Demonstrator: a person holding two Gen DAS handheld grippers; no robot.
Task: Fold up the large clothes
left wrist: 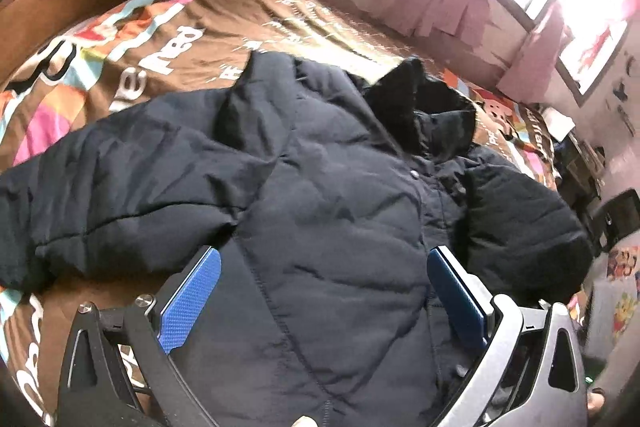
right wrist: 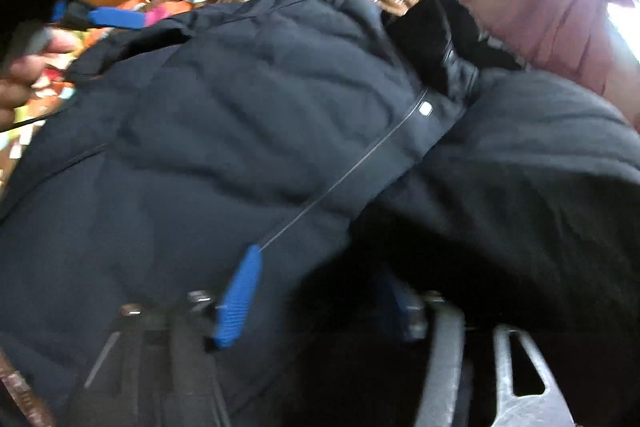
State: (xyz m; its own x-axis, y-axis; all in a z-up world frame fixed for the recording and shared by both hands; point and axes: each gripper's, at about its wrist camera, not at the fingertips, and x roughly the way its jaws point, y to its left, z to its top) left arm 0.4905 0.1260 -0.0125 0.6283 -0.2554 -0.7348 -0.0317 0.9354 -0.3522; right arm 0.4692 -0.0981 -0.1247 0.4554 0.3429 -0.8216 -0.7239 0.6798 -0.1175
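Navy quilted jacket (left wrist: 320,187) lies spread on a patterned bedspread (left wrist: 132,39), its black furry collar (left wrist: 420,103) at 1 o'clock. The left gripper (left wrist: 324,291) hangs over the jacket, its 2 blue pads (left wrist: 188,301) spread wide. In the blurred right wrist view, the right gripper (right wrist: 316,303) is spread, with jacket (right wrist: 224,131) fabric bulging between its fingers; the left gripper (right wrist: 108,17) shows at 10 o'clock.

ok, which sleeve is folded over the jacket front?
The right-hand sleeve in the left wrist view: it lies across the jacket front; the other sleeve stretches out onto the bedspread.
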